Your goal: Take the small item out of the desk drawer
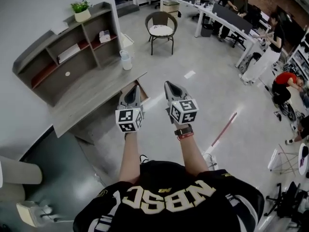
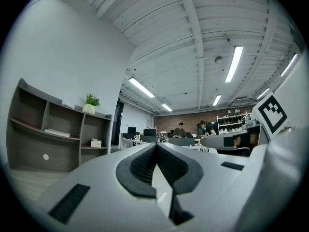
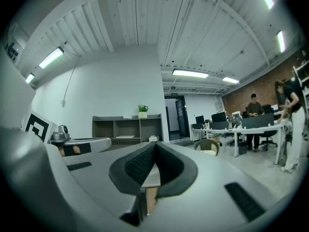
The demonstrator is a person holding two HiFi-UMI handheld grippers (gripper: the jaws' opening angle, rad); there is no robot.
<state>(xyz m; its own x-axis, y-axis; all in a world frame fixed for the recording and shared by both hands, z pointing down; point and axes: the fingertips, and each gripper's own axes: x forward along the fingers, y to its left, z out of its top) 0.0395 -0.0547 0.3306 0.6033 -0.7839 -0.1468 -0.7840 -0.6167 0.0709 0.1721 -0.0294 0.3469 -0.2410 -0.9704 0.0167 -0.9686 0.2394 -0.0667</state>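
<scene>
The grey desk point(image 1: 91, 93) with a shelf unit point(image 1: 67, 57) on it stands at the left of the head view. At its near corner a brown wooden drawer point(image 1: 143, 92) sticks out a little; I cannot see inside it, and no small item shows. My left gripper point(image 1: 131, 92) hovers just in front of that corner, jaws shut and empty. My right gripper point(image 1: 170, 86) is held beside it over the floor, also shut and empty. In the left gripper view the left gripper point(image 2: 156, 144) points level past the shelf unit point(image 2: 53, 129). The right gripper point(image 3: 154, 144) faces the shelf unit point(image 3: 126, 127).
A white jug point(image 1: 126, 61) stands on the desk's far end and a potted plant point(image 1: 81, 9) tops the shelves. A round chair point(image 1: 161, 29) sits on the open floor beyond. White office desks point(image 1: 227, 21) with people at them line the far right.
</scene>
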